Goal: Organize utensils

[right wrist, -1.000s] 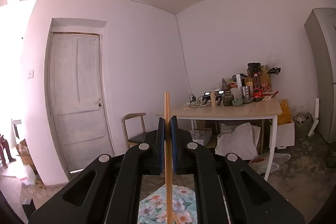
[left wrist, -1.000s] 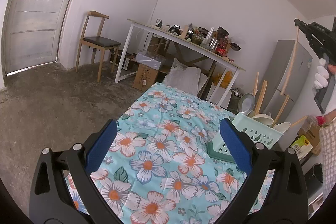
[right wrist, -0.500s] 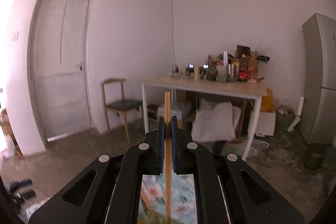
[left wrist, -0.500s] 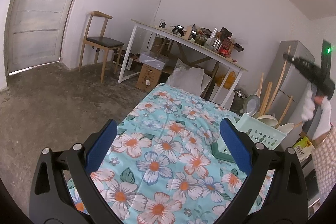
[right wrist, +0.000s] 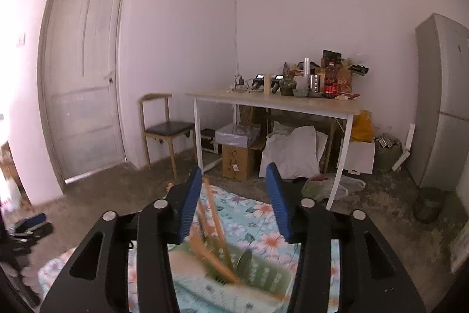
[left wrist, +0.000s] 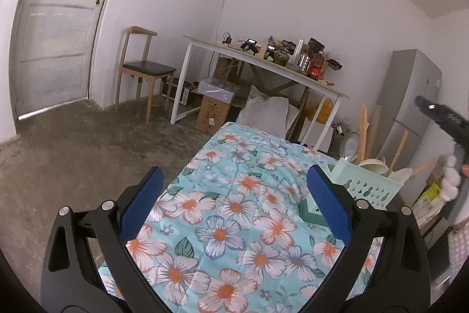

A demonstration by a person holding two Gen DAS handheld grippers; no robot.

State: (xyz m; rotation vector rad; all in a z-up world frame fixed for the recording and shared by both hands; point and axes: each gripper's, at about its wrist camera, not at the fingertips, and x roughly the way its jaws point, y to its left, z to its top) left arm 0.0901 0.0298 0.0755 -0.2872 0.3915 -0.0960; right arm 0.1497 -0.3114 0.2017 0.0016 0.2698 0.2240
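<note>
In the left wrist view, the left gripper [left wrist: 234, 195] hangs low over the flowered cloth [left wrist: 234, 225] and points across the table. Its two blue pads [left wrist: 140, 201] are far apart and nothing is between them. A pale green basket [left wrist: 369, 189] sits near the far right edge of the cloth, just past the right pad. Wooden utensils [left wrist: 395, 151] and a metal spoon [left wrist: 350, 144] stand up in it, leaning a little. The bottom of the basket is hidden behind the gripper's right finger. The right gripper [left wrist: 439, 115] shows at the right edge, high above the basket. It is blurry, and the white-gloved hand [left wrist: 450, 181] holding it is cut off by the edge, so its jaws cannot be read from here. A white table [left wrist: 263, 63] with clutter, a chair [left wrist: 143, 69] and a grey fridge [left wrist: 410, 107] stand behind.

In the right wrist view, the right gripper [right wrist: 234, 201] points down and forward over the basket [right wrist: 258, 272]. Its blue pads [right wrist: 277, 201] are spread apart and grip nothing. Wooden sticks [right wrist: 211, 225] lean in the basket right below, near the left pad, but it is hard to tell if they touch it. The basket and sticks are smeared with blur, and the black gripper body hides both sides of the basket. The door [right wrist: 85, 78] is on the left.
</note>
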